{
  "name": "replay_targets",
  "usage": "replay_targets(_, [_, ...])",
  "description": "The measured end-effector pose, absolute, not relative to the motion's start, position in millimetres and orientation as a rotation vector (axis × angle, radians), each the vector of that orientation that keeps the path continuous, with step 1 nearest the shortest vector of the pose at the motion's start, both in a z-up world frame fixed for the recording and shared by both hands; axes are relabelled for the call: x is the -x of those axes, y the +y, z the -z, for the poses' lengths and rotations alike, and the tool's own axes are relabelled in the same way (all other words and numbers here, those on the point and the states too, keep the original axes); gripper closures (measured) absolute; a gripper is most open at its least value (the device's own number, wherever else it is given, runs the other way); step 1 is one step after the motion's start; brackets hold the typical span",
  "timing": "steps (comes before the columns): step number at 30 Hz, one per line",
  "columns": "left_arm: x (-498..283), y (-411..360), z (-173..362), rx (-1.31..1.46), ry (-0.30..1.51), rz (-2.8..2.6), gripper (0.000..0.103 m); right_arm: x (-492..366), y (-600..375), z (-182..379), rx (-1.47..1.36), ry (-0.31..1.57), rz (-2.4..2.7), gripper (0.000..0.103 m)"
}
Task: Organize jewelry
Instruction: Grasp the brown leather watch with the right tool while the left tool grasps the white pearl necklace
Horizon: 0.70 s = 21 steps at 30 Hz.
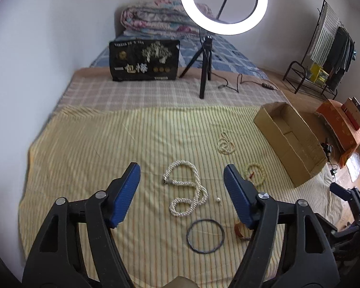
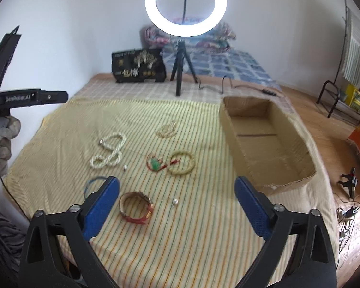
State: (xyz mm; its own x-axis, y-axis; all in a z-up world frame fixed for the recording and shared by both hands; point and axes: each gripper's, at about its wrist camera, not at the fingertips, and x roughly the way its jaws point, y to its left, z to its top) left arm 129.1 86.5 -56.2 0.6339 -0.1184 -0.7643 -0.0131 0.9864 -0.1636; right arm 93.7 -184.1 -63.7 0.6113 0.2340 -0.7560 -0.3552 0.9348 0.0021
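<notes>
Jewelry lies scattered on a yellow striped cloth (image 1: 84,144). A white pearl rope necklace (image 1: 188,189) lies between my open left gripper's (image 1: 182,171) blue fingers; it also shows in the right wrist view (image 2: 109,152). A thin dark ring (image 1: 205,236), a small pearl (image 1: 218,200), a fine bead chain (image 1: 224,144) and a yellow bangle (image 1: 254,172) lie nearby. My right gripper (image 2: 177,184) is open and empty above a brown-and-red bracelet (image 2: 136,207), a small pearl (image 2: 175,201), a green-and-red cord piece (image 2: 156,163) and the yellow bangle (image 2: 181,163). An open cardboard box (image 2: 266,144) stands right.
A ring light on a tripod (image 1: 205,69) and a black printed bag (image 1: 144,60) stand behind the cloth. A cable (image 1: 240,82) trails right. Folded quilts (image 1: 156,16) lie at the far wall. A clothes rack (image 1: 324,48) and an orange box (image 1: 343,124) are on the right.
</notes>
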Motion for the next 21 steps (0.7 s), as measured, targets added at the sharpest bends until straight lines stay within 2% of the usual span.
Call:
replay_targets(1, [-131.3,85.7,63.9,0.162,0.910,0.065,0.038,-96.0,-181.4,69.4,0.155,0.877,-0.346,0.018])
replay_targets(5, [-136.1,71.8,88.9,0.133,1.007,0.146,0.048,-105.4,-171.1,90.8,0.096,0.995,-0.420,0.023])
replay_targets(7, [-139.5,65.9,99.4,0.126,1.049,0.183,0.049,-106.0,-166.2,100.0,0.090,1.025,-0.444,0.031])
replay_targets(9, [-143.0,60.1,110.4,0.105,1.084,0.198,0.049,-108.0,-161.1,112.6,0.097,1.068,-0.462,0.032])
replay_targets(13, [-150.3,54.9,132.3,0.092,1.171,0.252,0.055,-113.6,-157.5,136.9,0.082,1.181,-0.483,0.056])
replay_targets(16, [-155.1,56.8,143.7,0.098,1.205,0.254,0.055,-117.2,-161.6,146.6,0.068,1.217,-0.459,0.060])
replay_targets(21, [-162.7,50.0,155.7,0.054,1.225,0.257,0.055,-122.8,-165.2,153.8,0.035,1.255,-0.454,0.061])
